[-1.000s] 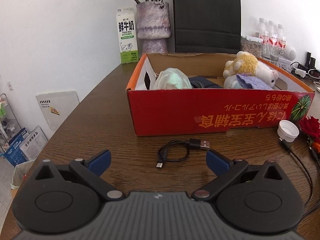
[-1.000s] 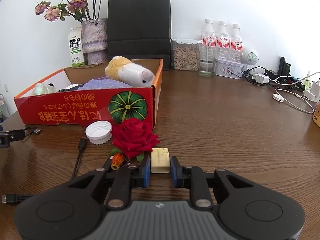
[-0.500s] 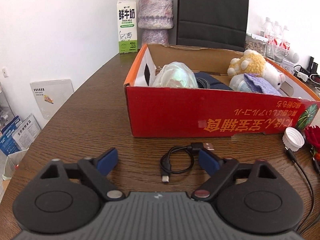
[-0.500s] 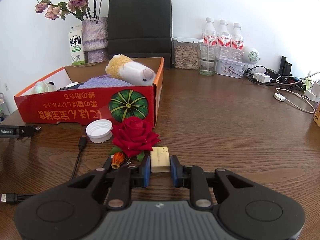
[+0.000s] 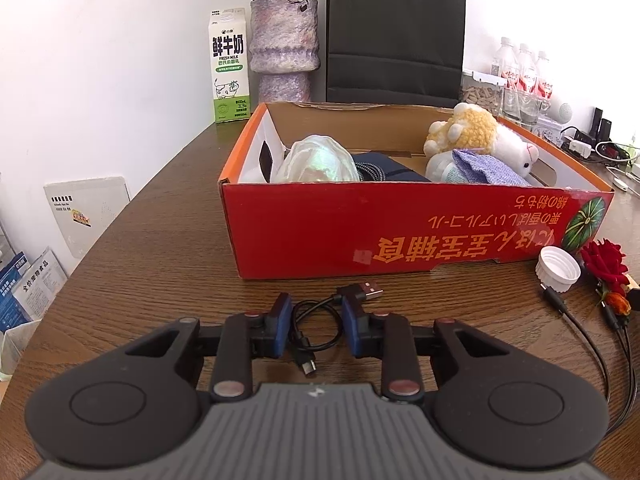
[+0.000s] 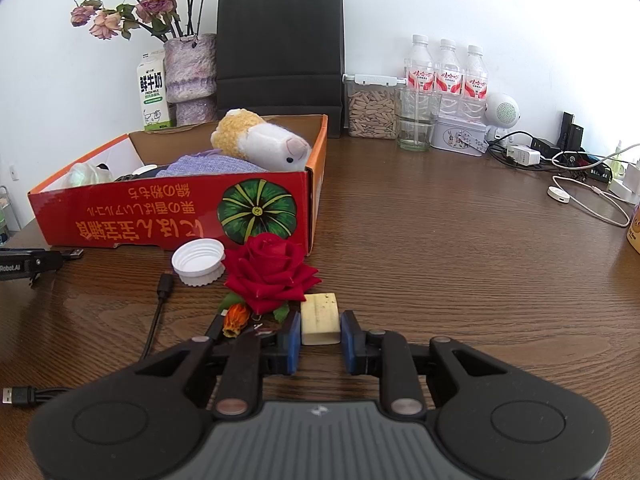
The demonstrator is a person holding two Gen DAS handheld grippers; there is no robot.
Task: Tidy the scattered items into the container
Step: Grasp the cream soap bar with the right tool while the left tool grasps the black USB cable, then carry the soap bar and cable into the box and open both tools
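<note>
A short black USB cable [image 5: 362, 293] lies coiled on the wooden table in front of the red cardboard box [image 5: 400, 236]. My left gripper [image 5: 316, 320] straddles its loop; the jaws are closing and the blue pads touch the loop's sides. In the right wrist view my right gripper [image 6: 320, 336] is shut on a small beige block [image 6: 319, 316] resting on the table. A red rose [image 6: 270, 272] and a white cap [image 6: 199, 262] lie just beyond it, near the box's corner [image 6: 308, 208]. The box holds a plush toy [image 6: 276, 146], cloth and a bag.
Longer black cables [image 6: 160, 300] trail across the table left of the right gripper. Behind the box stand a vase [image 5: 284, 52], a milk carton [image 5: 230, 68] and a black paper bag [image 5: 396, 32]. Bottles, a glass and chargers [image 6: 520, 156] line the back right.
The left gripper's jaws have closed from wide open down onto the cable's loop, and it has edged forward toward the box. The right gripper and its block have not moved.
</note>
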